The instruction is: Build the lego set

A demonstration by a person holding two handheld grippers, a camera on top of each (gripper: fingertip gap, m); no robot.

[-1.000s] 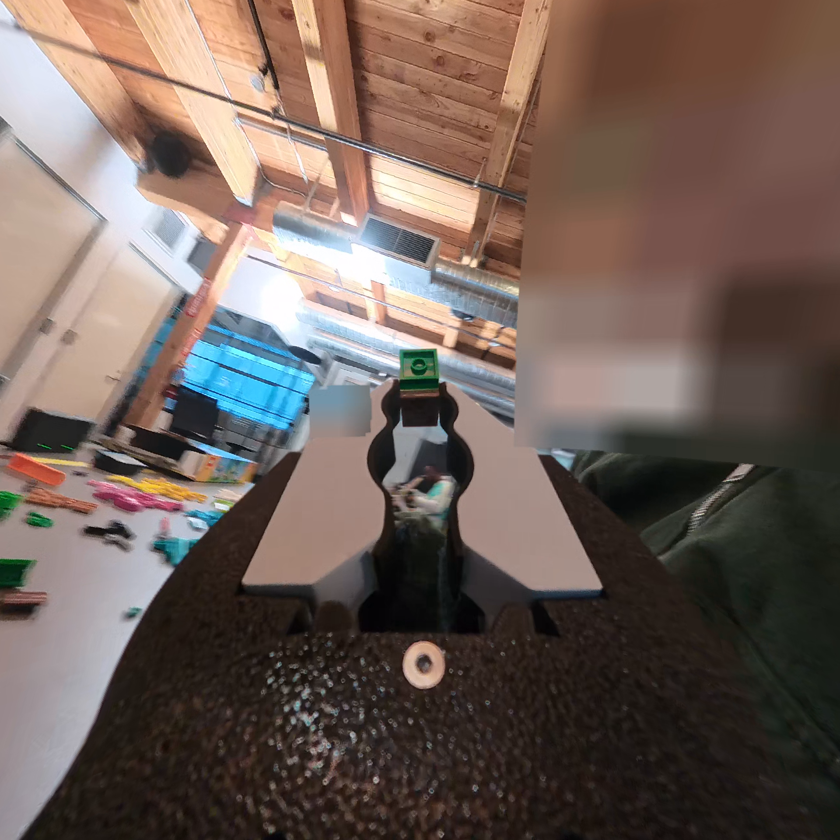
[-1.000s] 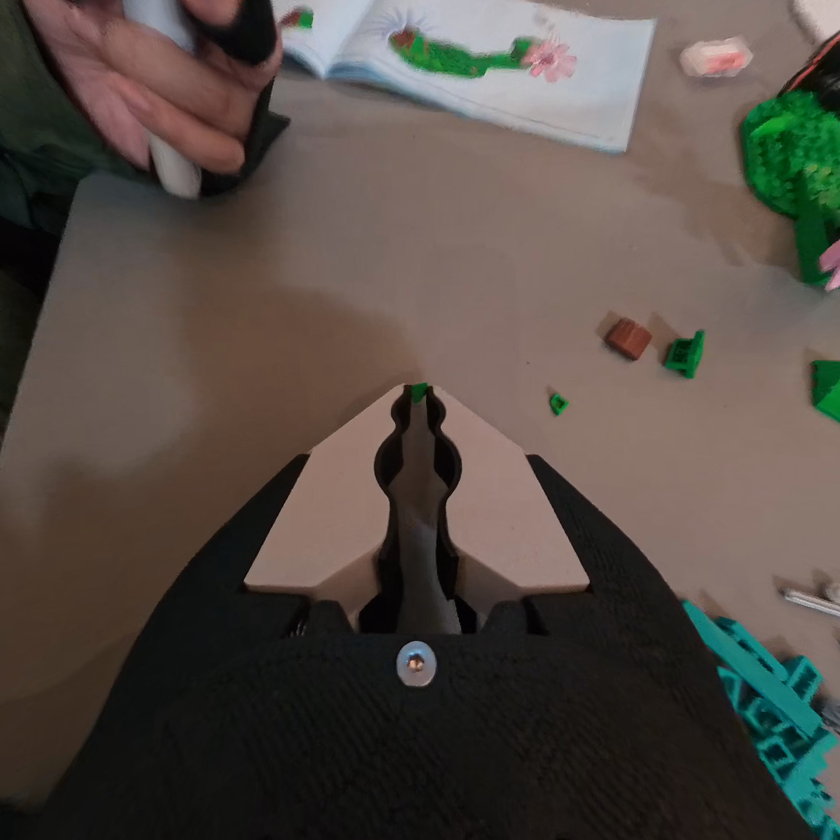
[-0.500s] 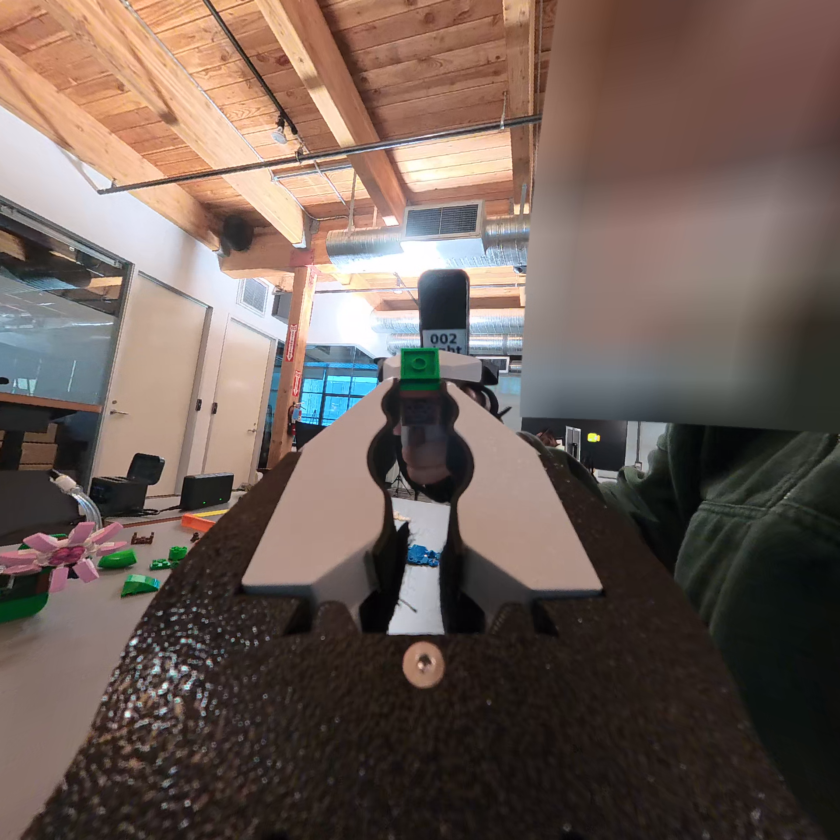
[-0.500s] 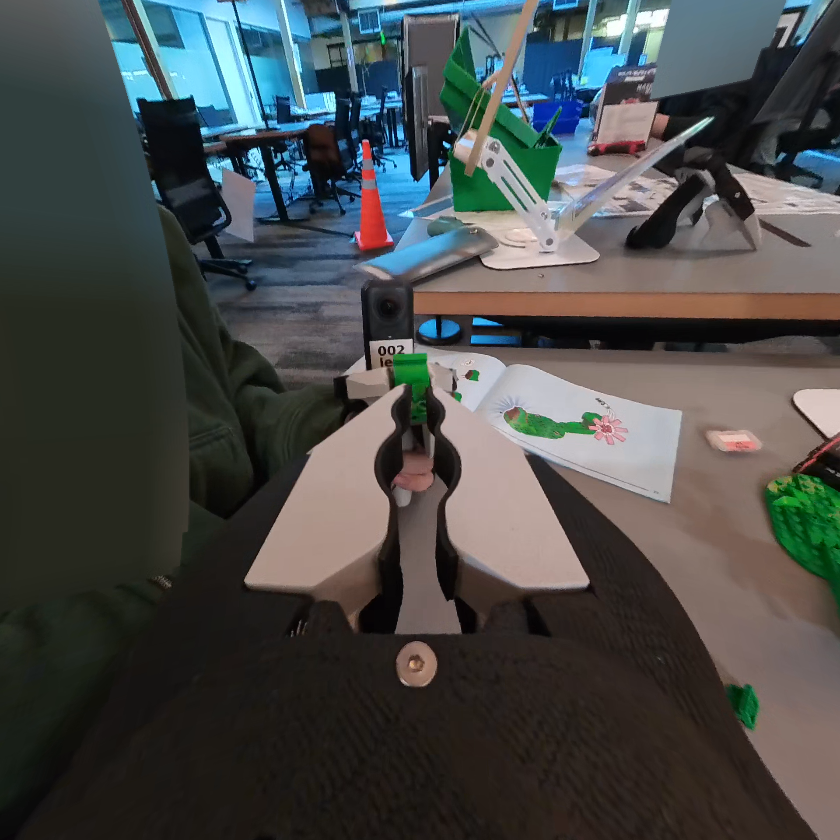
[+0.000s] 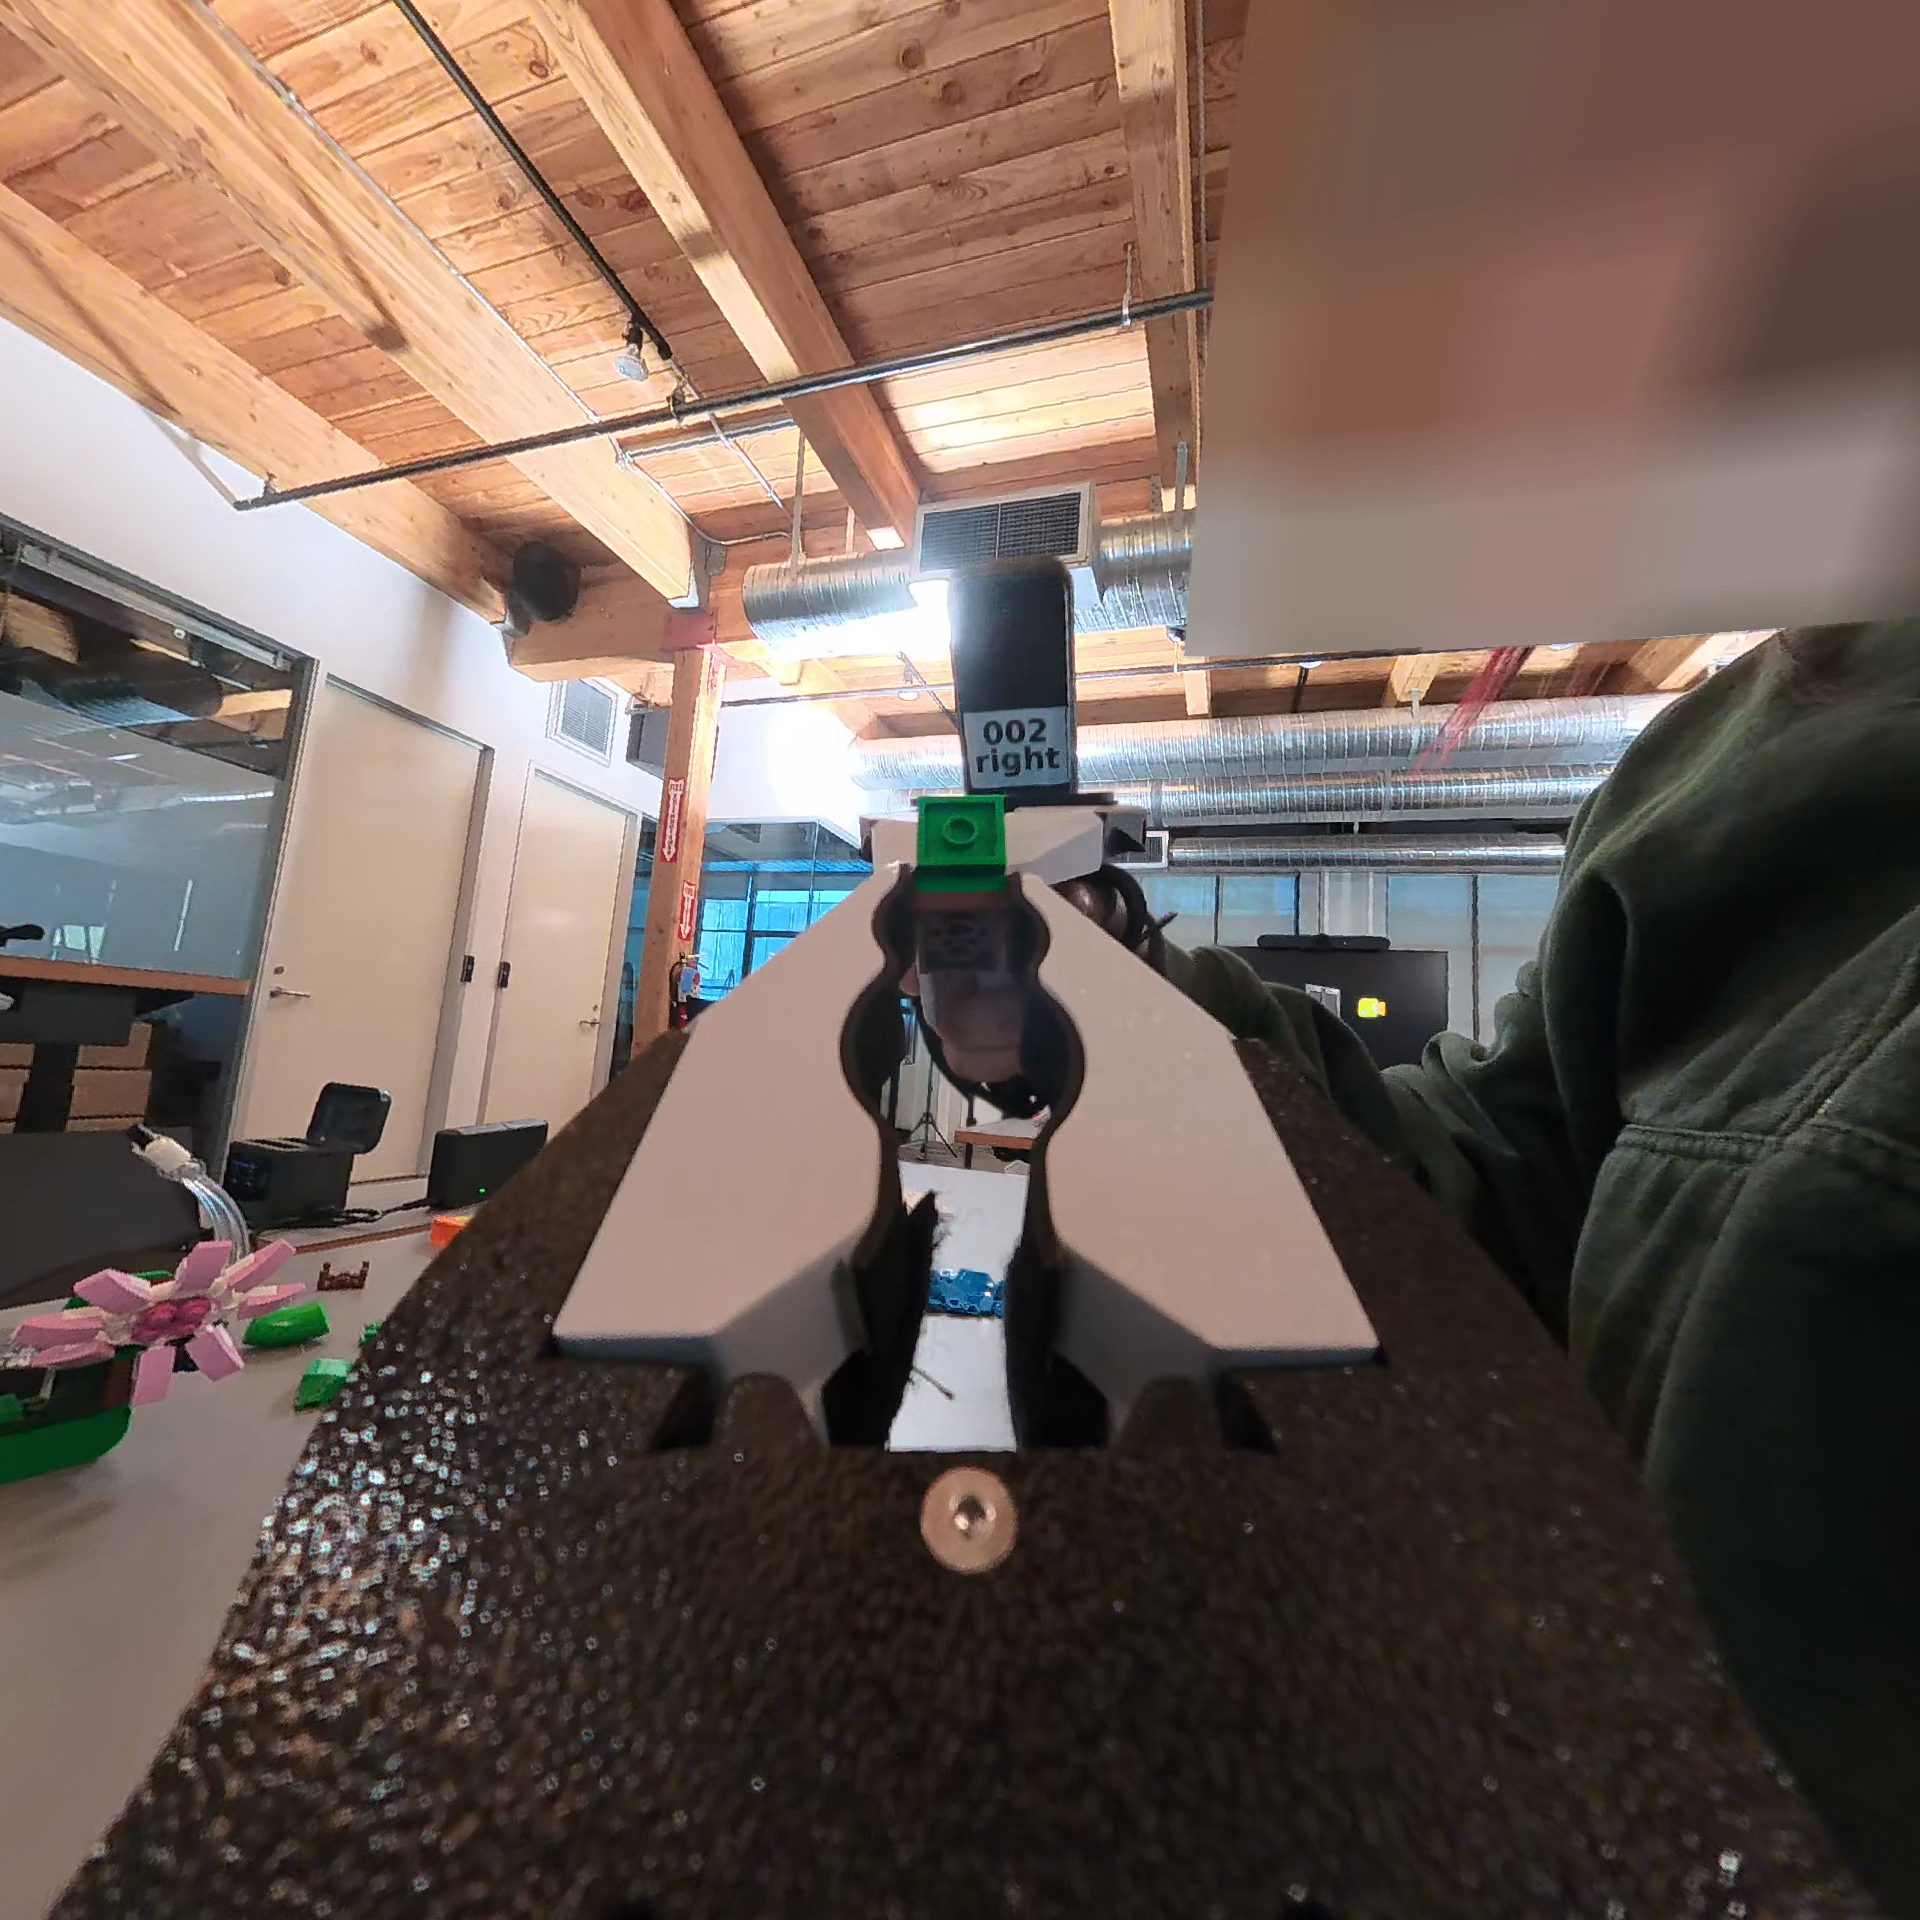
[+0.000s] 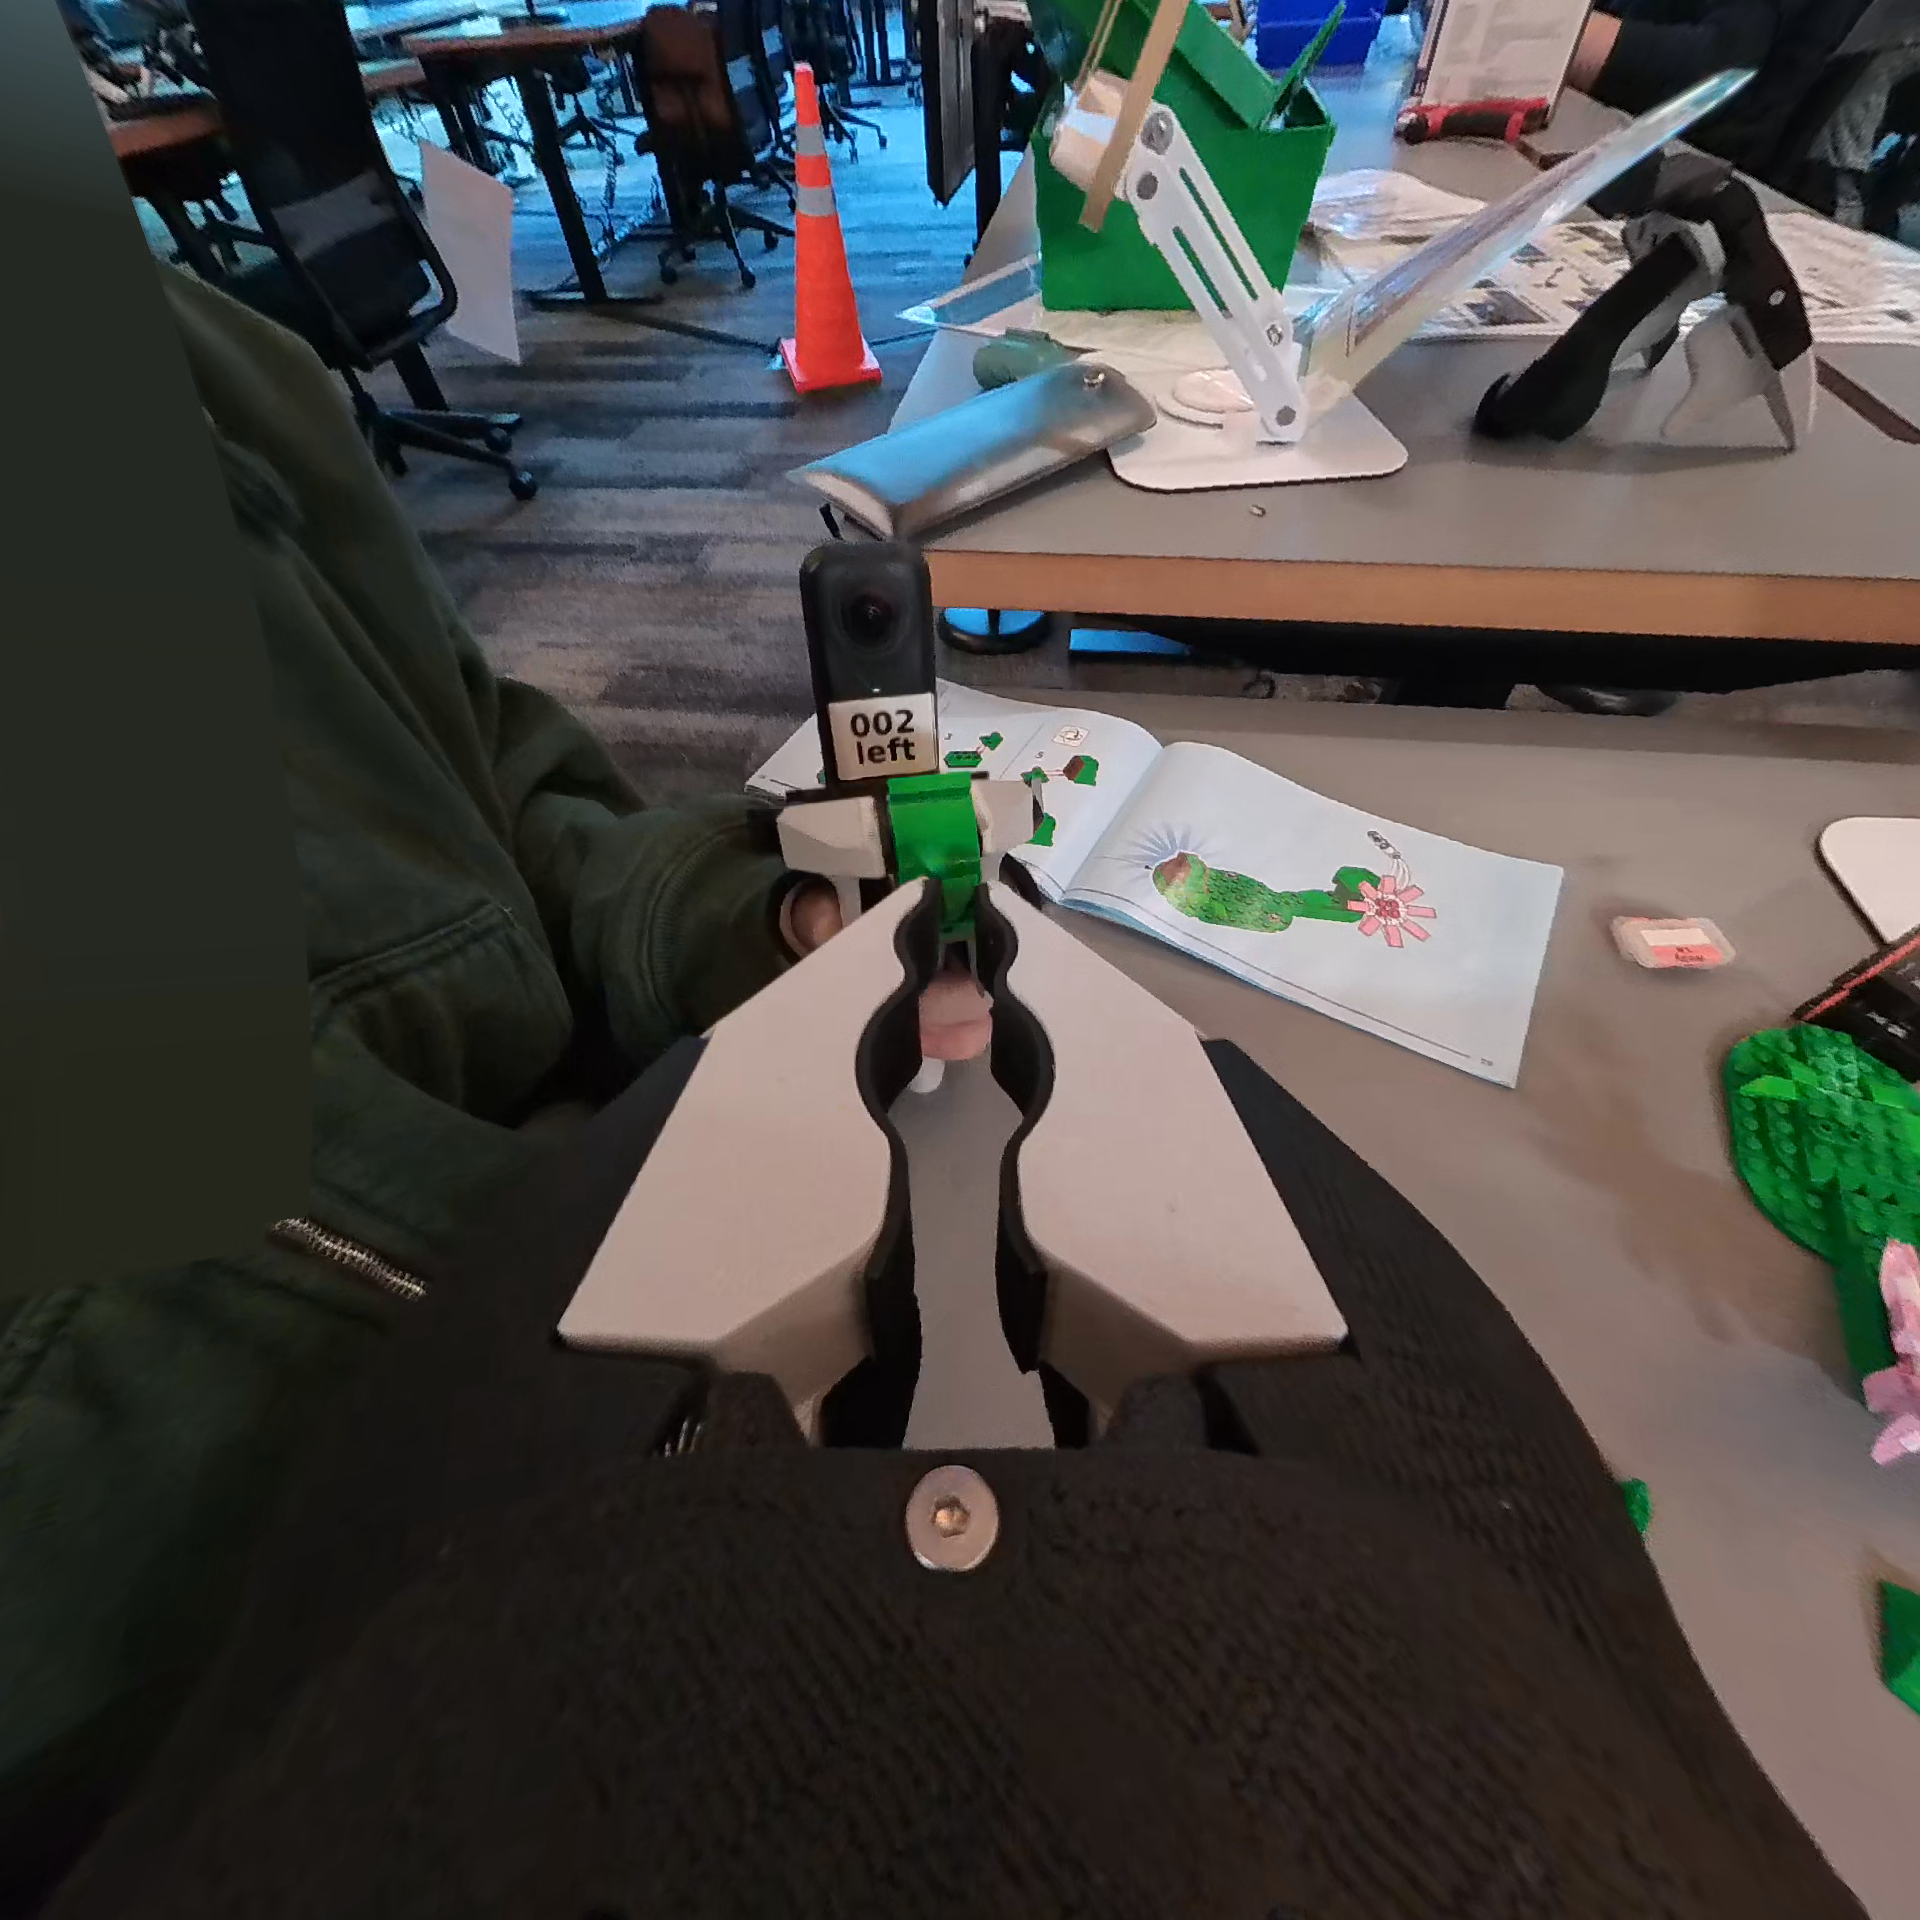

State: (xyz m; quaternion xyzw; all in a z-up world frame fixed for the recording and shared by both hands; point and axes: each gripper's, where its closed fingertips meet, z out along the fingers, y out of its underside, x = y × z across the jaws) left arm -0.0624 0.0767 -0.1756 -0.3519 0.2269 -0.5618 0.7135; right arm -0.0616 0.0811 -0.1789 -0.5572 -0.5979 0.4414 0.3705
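a: since one second ago both tools went up from the table (image 6: 1558, 1195) and now they face each other, tip to tip, in the air before the person in the dark green jacket (image 5: 1714, 1091).

b: and the left gripper (image 5: 961, 883)?

a: it is narrow, closed on a small stack: a green plate (image 5: 961, 836) on top of a brown brick (image 5: 961, 940). the stud of the green plate looks back toward the camera, and the stack's long axis runs along the fingers, out from the tips.

b: then the right gripper (image 6: 951, 904)?

a: also narrow, closed on a small green piece (image 6: 954, 899). from this view the piece stands upright, longer up-down than across, and seems to touch the green part held by the other tool; i cannot tell if they are already pressed together.

b: what does it mean for the build?

a: i think the two pieces are being joined in the air, not on the table. the big green cactus model (image 6: 1829, 1164) with a pink flower (image 6: 1901, 1382) lies far at the right, and the open instruction booklet (image 6: 1299, 914) is behind the tips. probably this small part goes to the model after.
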